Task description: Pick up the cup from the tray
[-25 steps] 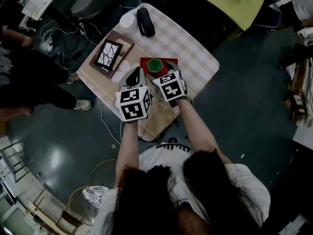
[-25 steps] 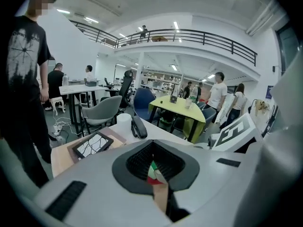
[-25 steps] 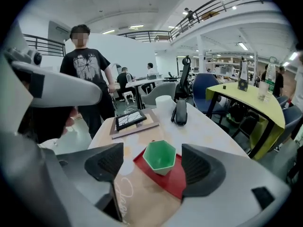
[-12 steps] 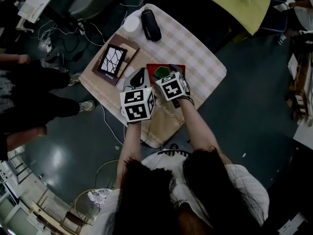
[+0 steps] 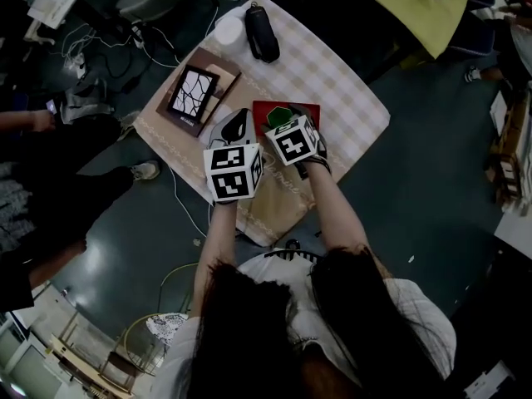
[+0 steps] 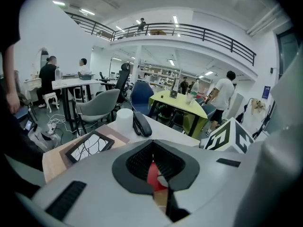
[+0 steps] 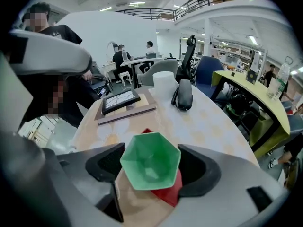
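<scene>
A green six-sided cup (image 7: 150, 161) sits between the jaws of my right gripper (image 7: 151, 167), both pads against its sides, so the gripper is shut on it. Under it lies the red tray (image 7: 168, 193). In the head view the cup (image 5: 279, 115) is over the near-left part of the tray (image 5: 304, 110), just ahead of the right gripper (image 5: 287, 128). My left gripper (image 5: 236, 129) hovers beside the tray's left edge. Its jaws meet at the tips with nothing between them (image 6: 152, 148).
The small table (image 5: 349, 81) has a checked cloth. A framed picture on a brown board (image 5: 189, 94) lies to the left, with a black case (image 5: 262, 33) and a white cylinder (image 5: 228, 30) at the far corner. Chairs and other tables stand around.
My right gripper has moved forward over the tray and now has the green cup between its jaws. The left gripper has stayed beside it.
</scene>
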`<act>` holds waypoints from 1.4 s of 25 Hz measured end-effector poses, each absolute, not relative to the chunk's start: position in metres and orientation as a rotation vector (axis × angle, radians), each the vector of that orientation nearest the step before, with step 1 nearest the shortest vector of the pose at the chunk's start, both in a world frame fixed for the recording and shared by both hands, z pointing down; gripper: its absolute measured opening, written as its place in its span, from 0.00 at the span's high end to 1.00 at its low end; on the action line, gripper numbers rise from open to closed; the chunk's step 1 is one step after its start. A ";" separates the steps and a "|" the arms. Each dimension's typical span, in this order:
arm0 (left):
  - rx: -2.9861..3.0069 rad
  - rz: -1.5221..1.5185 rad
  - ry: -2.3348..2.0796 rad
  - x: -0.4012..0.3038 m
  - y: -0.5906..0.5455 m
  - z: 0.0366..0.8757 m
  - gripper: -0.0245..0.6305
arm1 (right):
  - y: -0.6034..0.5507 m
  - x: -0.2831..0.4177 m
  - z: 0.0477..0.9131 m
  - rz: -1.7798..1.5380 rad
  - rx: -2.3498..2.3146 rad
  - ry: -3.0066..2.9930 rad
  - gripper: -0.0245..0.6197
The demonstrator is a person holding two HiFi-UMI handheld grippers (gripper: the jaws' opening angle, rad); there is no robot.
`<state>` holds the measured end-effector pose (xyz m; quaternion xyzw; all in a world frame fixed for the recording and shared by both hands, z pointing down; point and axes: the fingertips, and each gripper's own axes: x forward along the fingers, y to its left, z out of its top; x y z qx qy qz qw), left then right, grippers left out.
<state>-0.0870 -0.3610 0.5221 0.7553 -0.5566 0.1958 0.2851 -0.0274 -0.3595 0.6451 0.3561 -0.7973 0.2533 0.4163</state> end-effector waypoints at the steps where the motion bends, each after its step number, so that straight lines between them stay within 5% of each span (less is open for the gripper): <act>1: 2.016 0.521 -1.489 -0.088 -0.360 0.522 0.96 | -0.357 -0.027 0.642 0.635 0.894 -2.007 0.40; 35: 2.072 0.441 -1.518 -0.081 -0.312 0.491 0.96 | -0.246 -0.020 0.654 0.650 0.857 -1.994 0.41</act>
